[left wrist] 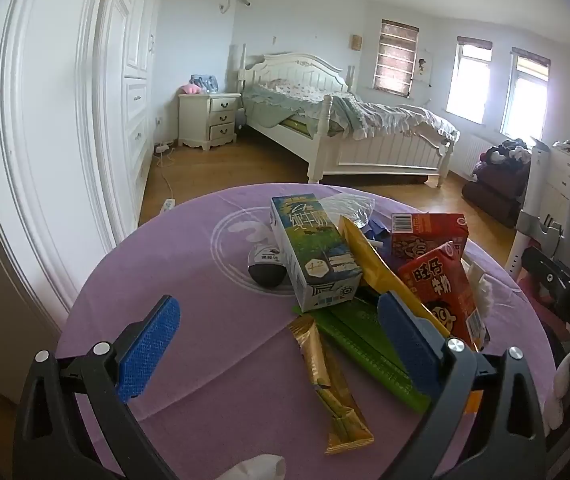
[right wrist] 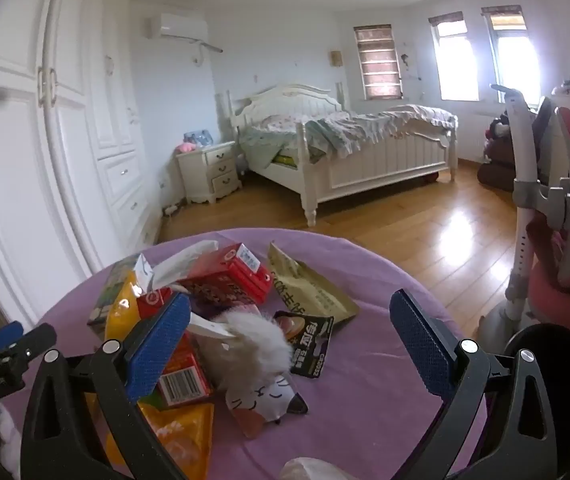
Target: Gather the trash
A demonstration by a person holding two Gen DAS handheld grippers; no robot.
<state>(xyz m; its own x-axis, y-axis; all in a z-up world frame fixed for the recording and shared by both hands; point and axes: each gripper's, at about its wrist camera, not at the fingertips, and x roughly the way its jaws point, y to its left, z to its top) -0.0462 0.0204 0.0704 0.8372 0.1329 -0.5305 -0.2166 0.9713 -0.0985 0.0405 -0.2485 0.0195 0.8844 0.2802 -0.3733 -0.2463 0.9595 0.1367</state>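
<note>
A heap of trash lies on a round table with a purple cloth [left wrist: 157, 280]. In the left wrist view I see a green and white milk carton [left wrist: 313, 252], two red drink cartons [left wrist: 441, 292], a yellow wrapper [left wrist: 369, 264], a green packet [left wrist: 369, 348] and a gold sachet [left wrist: 333, 384]. My left gripper [left wrist: 281, 344] is open above the gold sachet. In the right wrist view a red carton [right wrist: 225, 280], an olive pouch [right wrist: 305, 288], a dark packet [right wrist: 309, 344], a grey fluffy ball [right wrist: 249, 340] and an orange wrapper [right wrist: 177, 436] show. My right gripper [right wrist: 297, 344] is open over them.
A black dome-shaped item [left wrist: 267, 268] sits left of the milk carton. A white wardrobe [left wrist: 65, 120] stands at the left. A white bed [left wrist: 325, 128] and a nightstand [left wrist: 209, 120] are beyond the table. A pink chair [right wrist: 565, 240] and a black bin [right wrist: 553, 376] are at the right.
</note>
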